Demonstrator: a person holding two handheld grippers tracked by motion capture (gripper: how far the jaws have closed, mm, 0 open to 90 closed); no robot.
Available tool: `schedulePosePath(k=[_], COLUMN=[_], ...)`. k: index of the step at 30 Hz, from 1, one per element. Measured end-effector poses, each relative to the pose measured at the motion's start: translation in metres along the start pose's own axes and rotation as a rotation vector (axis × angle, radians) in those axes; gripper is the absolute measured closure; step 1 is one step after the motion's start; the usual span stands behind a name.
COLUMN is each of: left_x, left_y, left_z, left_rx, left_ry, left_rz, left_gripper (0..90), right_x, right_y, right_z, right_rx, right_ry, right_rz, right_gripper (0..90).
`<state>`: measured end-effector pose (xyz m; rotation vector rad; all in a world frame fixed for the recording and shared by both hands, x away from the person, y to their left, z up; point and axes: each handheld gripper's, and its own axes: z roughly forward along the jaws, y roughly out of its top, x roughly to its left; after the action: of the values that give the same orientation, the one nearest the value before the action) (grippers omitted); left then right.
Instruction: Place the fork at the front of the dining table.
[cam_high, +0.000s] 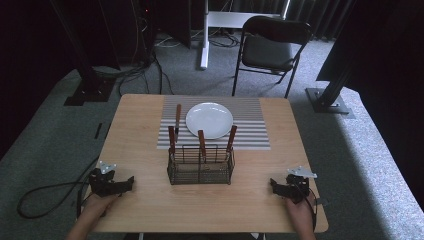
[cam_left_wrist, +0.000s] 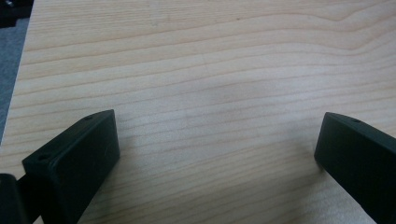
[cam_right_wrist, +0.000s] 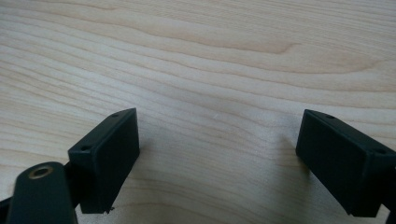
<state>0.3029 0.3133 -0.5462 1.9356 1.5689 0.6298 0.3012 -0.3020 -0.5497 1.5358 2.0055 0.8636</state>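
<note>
**Both grippers released on the near table, basket ahead between them**

Your forearms are cut off at the bottom of the high view, and the room behind the table is too dark to read well. What the three wooden handles in the wire basket (cam_high: 200, 167) belong to is hidden, because their lower ends sit inside the mesh. A fourth utensil (cam_high: 177, 118) lies on the striped placemat (cam_high: 250, 131) just left of the white plate (cam_high: 209, 120); its type is too small to tell.

Your left gripper (cam_high: 131, 182) rests near the left edge of the table (cam_high: 150, 210), and in the left gripper view the table edge runs just beyond its left finger (cam_left_wrist: 74, 163). Your right gripper (cam_high: 272, 183) sits close to the near right corner. Between the two there is open bare wood, and the basket stands ahead of both pairs of fingers, apart from them.

The fingers of each gripper are blocky, matt black, and spread wide with nothing between them; in the right gripper view only pale wood grain lies between its fingers (cam_right_wrist: 109, 158). The plate is round and smooth, the basket rectangular and dark.
</note>
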Motion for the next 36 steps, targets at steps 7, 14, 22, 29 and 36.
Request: schedulePosePath(k=[7,14,22,29,36], left_x=[0.0,0.0,0.0,0.0,0.0], left_y=[0.0,0.0,0.0,0.0,0.0], left_z=[0.0,0.0,-0.001,-0.001,-0.001], left_rx=[0.001,0.0,0.002,0.002,0.002], left_ry=[0.003,0.0,0.0,0.0,0.0], left_rz=[-0.002,0.001,0.005,0.005,0.005], left_gripper=[0.0,0.0,0.0,0.0,0.0], right_x=[0.004,0.004,0.01,0.025,0.032], right_y=[0.002,0.004,0.005,0.013,0.029], right_z=[0.002,0.001,-0.003,-0.015,-0.041], right_rx=[-0.001,0.022,0.038,0.041,-0.022], right_ry=[-0.033,-0.035,0.011,0.084,0.093], right_rz=[0.032,0.031,0.0,-0.002,0.017], right_gripper=[12.5,12.2,13.2,13.5,13.5])
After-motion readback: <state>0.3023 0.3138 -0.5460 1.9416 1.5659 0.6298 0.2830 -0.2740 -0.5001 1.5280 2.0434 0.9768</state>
